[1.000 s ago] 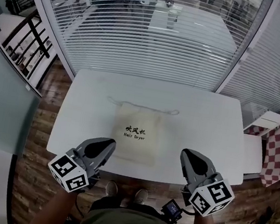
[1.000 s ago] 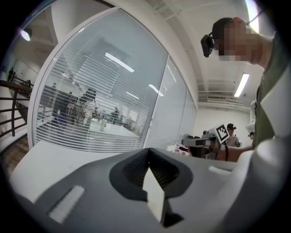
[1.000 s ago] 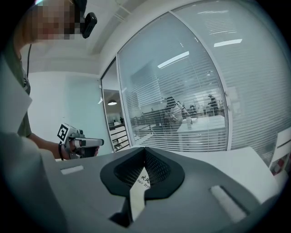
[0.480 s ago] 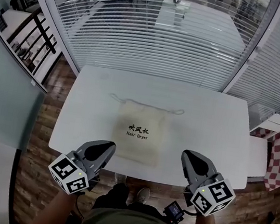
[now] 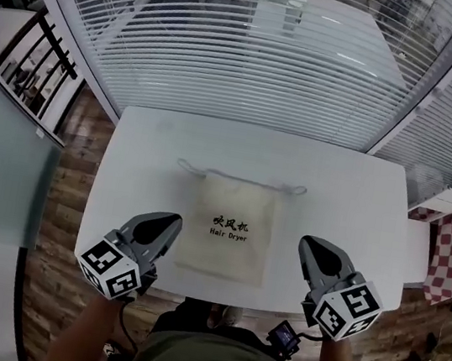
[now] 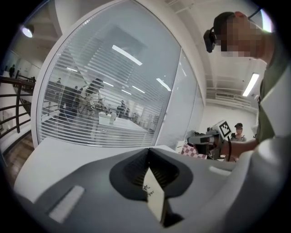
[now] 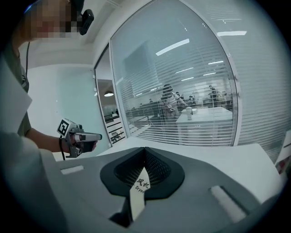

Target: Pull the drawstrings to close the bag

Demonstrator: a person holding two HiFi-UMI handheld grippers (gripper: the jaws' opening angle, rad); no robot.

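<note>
**Hovering shut at the table's near edge, both grippers clear of the bag**

The jaws of the left gripper (image 6: 148, 150) are seen pressed together at their tips, and nothing is held between them. The jaws of the right gripper (image 7: 144, 149) are closed in the same way and are likewise empty. Below each pair of tips, only a narrow sliver of the hair dryer bag (image 5: 228, 228) can be seen through the slit. A few printed characters are legible there, and the rest of the cloth is hidden by the gripper bodies. In the head view the drawstrings (image 5: 210, 171) are thin, and their ends can barely be made out.

Compared with a second ago, both grippers are held in much the same place above the near edge of the white table (image 5: 352, 187). The bag now sits slightly lower and further right in the head view. Print now shows in the left gripper's slit, where only plain cloth was seen before.

The bag is laid flat near the middle of the table, between the two grippers and apart from both. Its long axis runs away from the person. The gathered mouth and cord are at the far end, and the print reads upright from the near side. Slatted blinds (image 5: 253, 61) are seen behind glass beyond the table.
</note>
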